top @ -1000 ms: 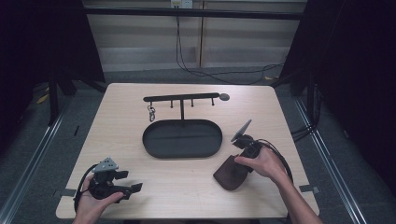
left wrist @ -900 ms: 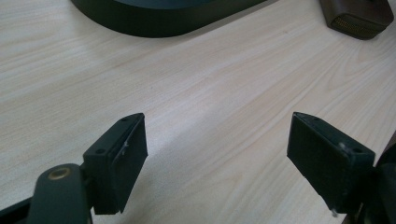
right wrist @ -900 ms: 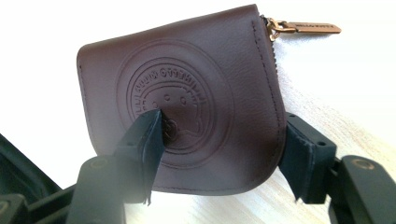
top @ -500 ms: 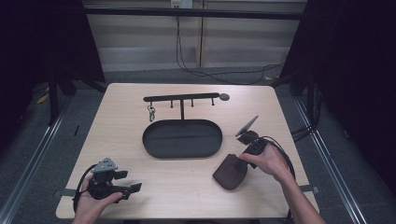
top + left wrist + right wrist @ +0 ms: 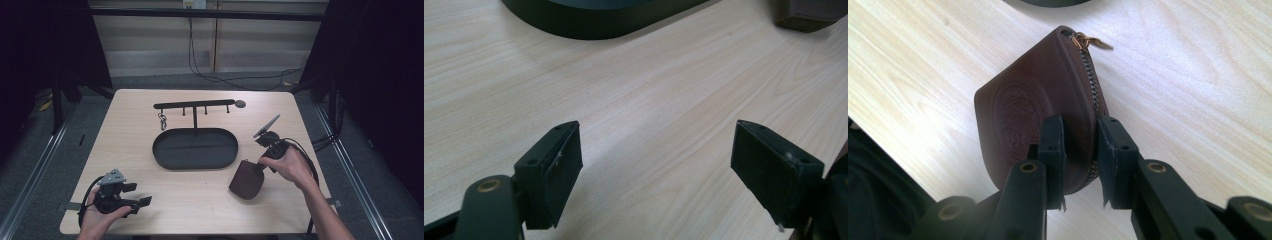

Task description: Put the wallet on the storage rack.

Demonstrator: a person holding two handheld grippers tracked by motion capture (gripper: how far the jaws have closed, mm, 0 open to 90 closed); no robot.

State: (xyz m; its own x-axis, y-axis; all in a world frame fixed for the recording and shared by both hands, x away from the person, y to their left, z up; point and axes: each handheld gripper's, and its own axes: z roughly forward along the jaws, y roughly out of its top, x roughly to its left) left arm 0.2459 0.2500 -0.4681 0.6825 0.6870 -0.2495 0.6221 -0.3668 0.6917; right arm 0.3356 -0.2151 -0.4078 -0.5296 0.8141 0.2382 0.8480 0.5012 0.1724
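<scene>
My right gripper (image 5: 1078, 145) has just been closing and pinches the brown leather pouch (image 5: 1033, 110) edge between its jaws; soft, probably light, zip side likely firmest.

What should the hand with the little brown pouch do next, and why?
Probably lift the brown pouch a bit higher and carry it toward the black oval tray. The right gripper has just been closing, and its fingers now pinch the pouch's zipper edge, so the grip looks ready. The tray lies close by. The left gripper rests open on the table.
</scene>
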